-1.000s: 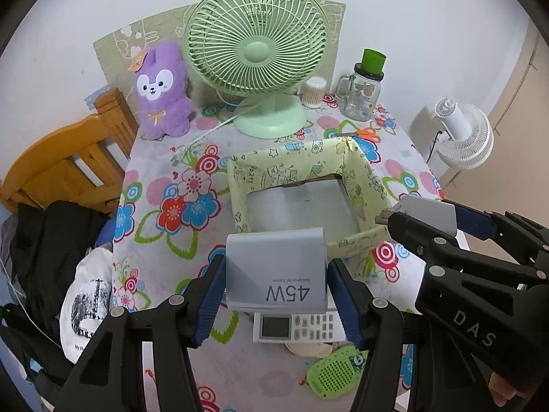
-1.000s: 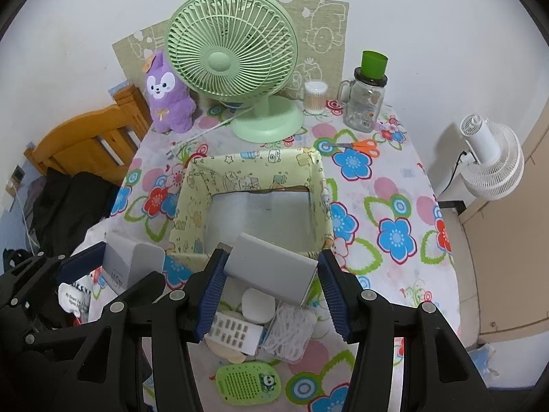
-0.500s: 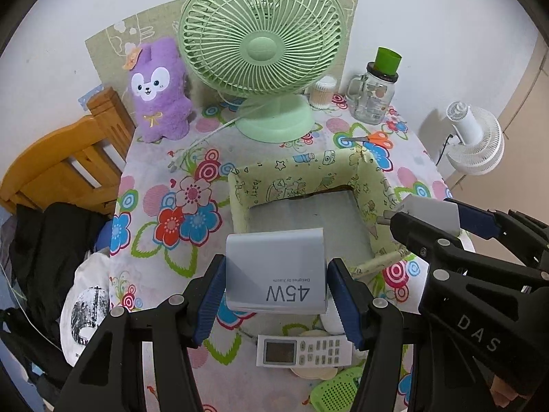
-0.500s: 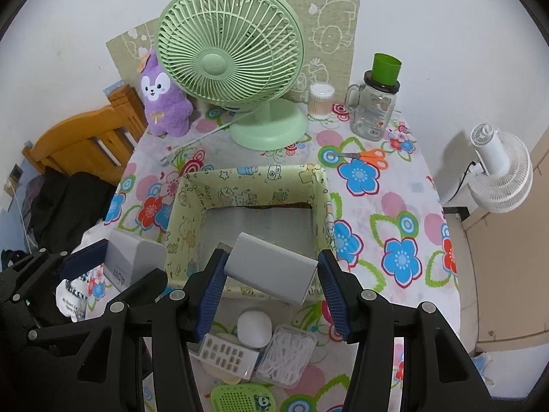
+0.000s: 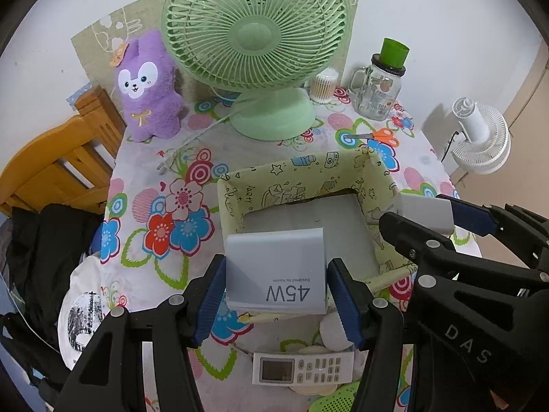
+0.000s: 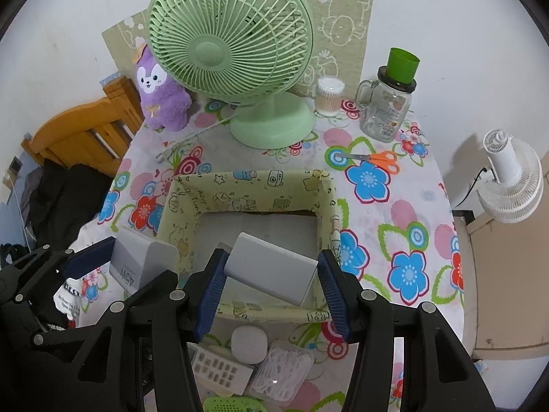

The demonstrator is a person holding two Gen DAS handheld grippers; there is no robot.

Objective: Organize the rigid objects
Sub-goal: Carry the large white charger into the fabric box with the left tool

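My left gripper (image 5: 276, 297) is shut on a white charger block marked 45W (image 5: 276, 271), held just over the near left wall of a yellow-green cartoon-print fabric box (image 5: 240, 190). My right gripper (image 6: 271, 297) is shut on a plain white rectangular block (image 6: 271, 271), tilted, above the box's (image 6: 247, 185) near side. The box's grey floor shows nothing inside. Each gripper also shows in the other's view: the plain block (image 5: 429, 209) at the box's right wall, the 45W charger (image 6: 137, 264) at its left wall.
Behind the box stand a green desk fan (image 5: 257, 41), a purple plush (image 5: 147, 89), a cotton-swab tub (image 6: 329, 96), a glass jar with a green lid (image 6: 387, 106) and orange scissors (image 6: 377, 159). Near me lie a remote (image 5: 302, 367), a white puck (image 6: 248, 345) and a clear swab box (image 6: 281, 370). A wooden chair (image 5: 58, 168) stands left.
Both grippers have moved forward and a little down with their blocks, from the table's near side to above the box's near edge. The remote and small items have slid toward the bottom of both views.
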